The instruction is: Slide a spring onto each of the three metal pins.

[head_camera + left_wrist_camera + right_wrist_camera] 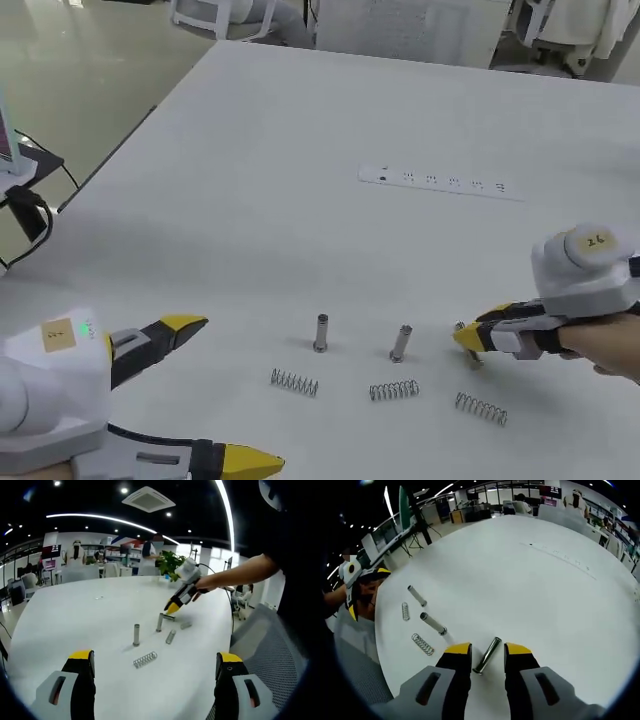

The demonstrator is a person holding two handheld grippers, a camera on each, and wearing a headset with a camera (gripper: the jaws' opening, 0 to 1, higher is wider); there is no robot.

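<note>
Head view: on the white table [300,150] three metal pins stand in a row, the left pin [321,333], the middle pin [401,342] and the right pin [462,331]. Each has a spring lying flat on its near side: the left spring [294,382], the middle spring [394,390] and the right spring [481,408]. None of the springs is on a pin. A white power strip [440,183] lies well beyond them. The left gripper [215,393] hovers at the near left with its jaws spread wide and holds nothing. The right gripper [470,338] comes in from the right, its yellow tips at the right pin.

Left gripper view: its own yellow-tipped jaws stand far apart over bare table. Ahead lie the left spring [145,659], the left pin [136,635], the middle pin [159,622], the middle spring [171,636] and the right spring [186,625]. The right gripper [173,608] points down beyond them.

Right gripper view: its jaws straddle the right pin [488,654], set fairly narrow, with a sliver of table showing on each side of it. Further off are the middle pin [433,623], the left pin [416,595], the middle spring [422,644] and the left spring [405,611].
</note>
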